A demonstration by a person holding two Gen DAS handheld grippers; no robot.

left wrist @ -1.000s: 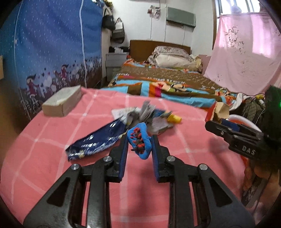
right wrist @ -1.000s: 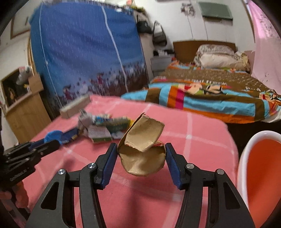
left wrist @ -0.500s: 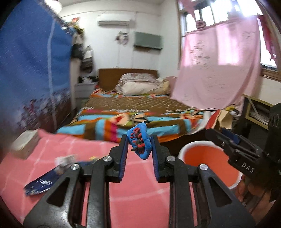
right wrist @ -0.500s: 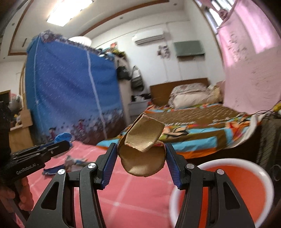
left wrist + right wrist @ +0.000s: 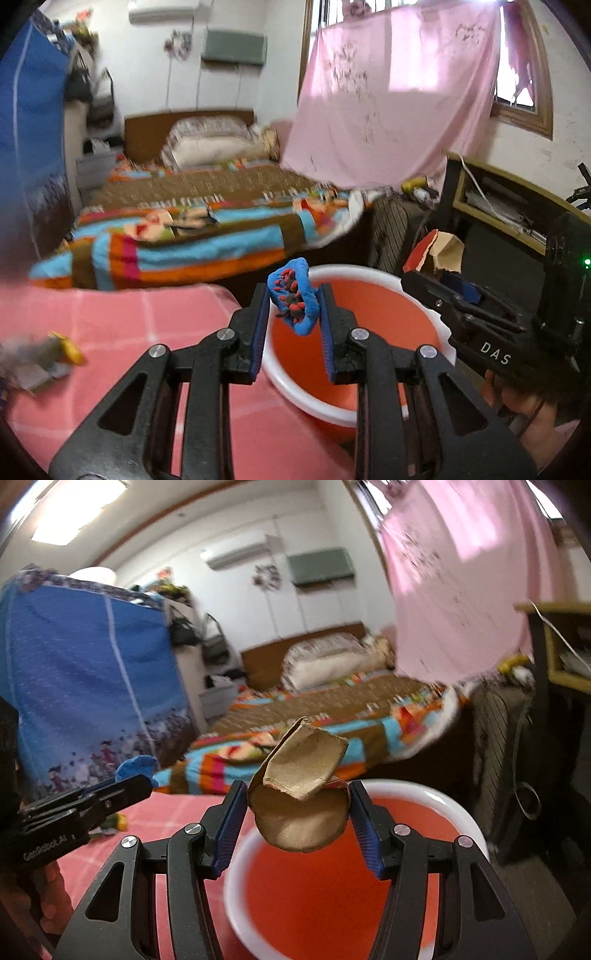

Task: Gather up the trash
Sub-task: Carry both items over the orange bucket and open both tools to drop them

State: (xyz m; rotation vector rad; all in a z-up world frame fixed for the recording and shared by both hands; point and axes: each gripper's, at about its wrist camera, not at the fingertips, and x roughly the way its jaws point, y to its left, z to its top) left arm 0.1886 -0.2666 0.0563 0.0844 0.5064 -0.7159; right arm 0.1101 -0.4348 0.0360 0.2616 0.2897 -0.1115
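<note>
The left gripper [image 5: 293, 308] is clenched on a blue wrapper [image 5: 293, 301] with red print, which stands upright between the pads, its long axis running up and slightly away from the camera, top end poking above the fingertips. The right gripper [image 5: 297, 812] is grasping a crumpled piece of brown cardboard [image 5: 299, 794], squeezed edge to edge between its pads; the rounded lower part hangs down while a bent flap points up and to the right, so its long axis is roughly vertical too. What the coming move turns on is the orange basin [image 5: 332, 886] with a white rim: it sits just beyond the edge of the pink checked worktop [image 5: 110, 332], directly below and ahead of both grippers. In the right wrist view the cardboard hangs over the basin's near rim and interior; in the left wrist view the wrapper sits over the basin's left part, close to the worktop edge. Judging by that, the right hand is better centred for a drop, while the left may want to reach slightly further over. More trash [image 5: 40, 362] lies on the worktop, well apart to the left.
</note>
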